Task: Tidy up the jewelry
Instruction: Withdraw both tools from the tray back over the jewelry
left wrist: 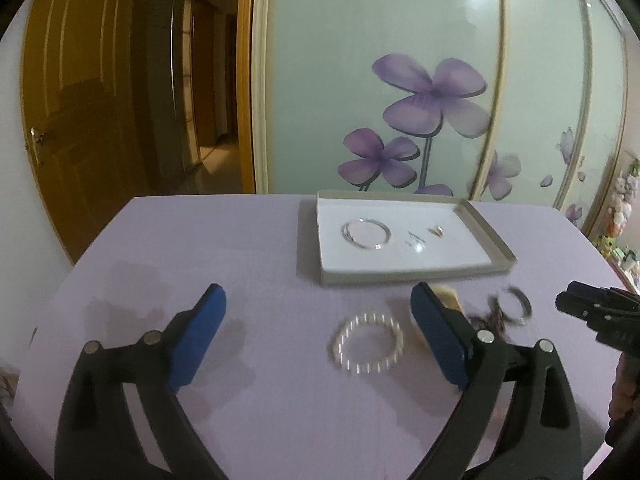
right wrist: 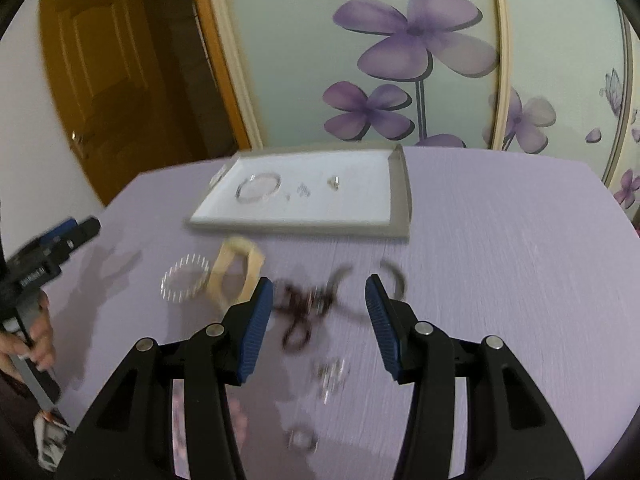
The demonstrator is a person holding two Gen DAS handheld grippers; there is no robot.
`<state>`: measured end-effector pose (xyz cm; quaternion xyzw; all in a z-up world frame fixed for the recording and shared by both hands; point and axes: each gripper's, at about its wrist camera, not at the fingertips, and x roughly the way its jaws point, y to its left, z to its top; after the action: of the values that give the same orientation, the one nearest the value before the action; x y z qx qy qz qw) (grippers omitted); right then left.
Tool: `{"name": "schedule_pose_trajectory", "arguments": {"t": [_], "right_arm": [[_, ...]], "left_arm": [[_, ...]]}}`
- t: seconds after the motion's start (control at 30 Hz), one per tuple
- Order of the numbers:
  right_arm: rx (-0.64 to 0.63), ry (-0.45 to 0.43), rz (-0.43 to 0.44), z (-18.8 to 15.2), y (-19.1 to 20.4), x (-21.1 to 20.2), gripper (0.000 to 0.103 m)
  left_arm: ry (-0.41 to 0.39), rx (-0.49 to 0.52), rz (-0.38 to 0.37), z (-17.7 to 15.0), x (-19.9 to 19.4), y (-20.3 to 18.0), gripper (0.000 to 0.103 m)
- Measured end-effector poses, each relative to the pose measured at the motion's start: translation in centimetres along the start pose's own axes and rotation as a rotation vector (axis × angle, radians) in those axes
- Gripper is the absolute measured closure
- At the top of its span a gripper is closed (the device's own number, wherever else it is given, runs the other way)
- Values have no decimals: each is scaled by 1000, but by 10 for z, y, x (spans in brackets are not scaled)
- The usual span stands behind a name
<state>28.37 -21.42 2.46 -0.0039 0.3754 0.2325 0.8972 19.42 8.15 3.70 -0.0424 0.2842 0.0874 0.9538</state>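
A shallow white box tray (left wrist: 486,236) (right wrist: 400,196) lies at the far middle of the purple table and holds a silver bangle (left wrist: 366,233) (right wrist: 258,187) and small pieces (left wrist: 436,231) (right wrist: 334,181). On the table in front of it lie a clear bead bracelet (left wrist: 366,343) (right wrist: 185,283), a cream bangle (left wrist: 450,298) (right wrist: 236,274), a dark tangled beaded string (right wrist: 298,308) (left wrist: 492,318) and a thin dark open bangle (left wrist: 520,304) (right wrist: 394,280). My left gripper (left wrist: 318,316) is open, above the table by the bead bracelet. My right gripper (right wrist: 320,304) is open over the dark string.
More small silver pieces (right wrist: 332,376) and a ring-like item (right wrist: 302,438) lie near the table's front. The right gripper (left wrist: 592,312) shows at the left view's right edge, the left one (right wrist: 48,252) at the right view's left edge. A wardrobe door with purple flowers stands behind the table.
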Motion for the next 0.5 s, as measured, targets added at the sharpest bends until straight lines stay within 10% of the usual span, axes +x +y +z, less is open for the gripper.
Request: {"name": "schedule_pose_trajectory", "arguments": {"t": [0.5], "right_arm": [[-36, 94, -63, -90, 23, -4, 54]], "left_arm": [[-22, 16, -15, -74, -62, -13, 8]]}}
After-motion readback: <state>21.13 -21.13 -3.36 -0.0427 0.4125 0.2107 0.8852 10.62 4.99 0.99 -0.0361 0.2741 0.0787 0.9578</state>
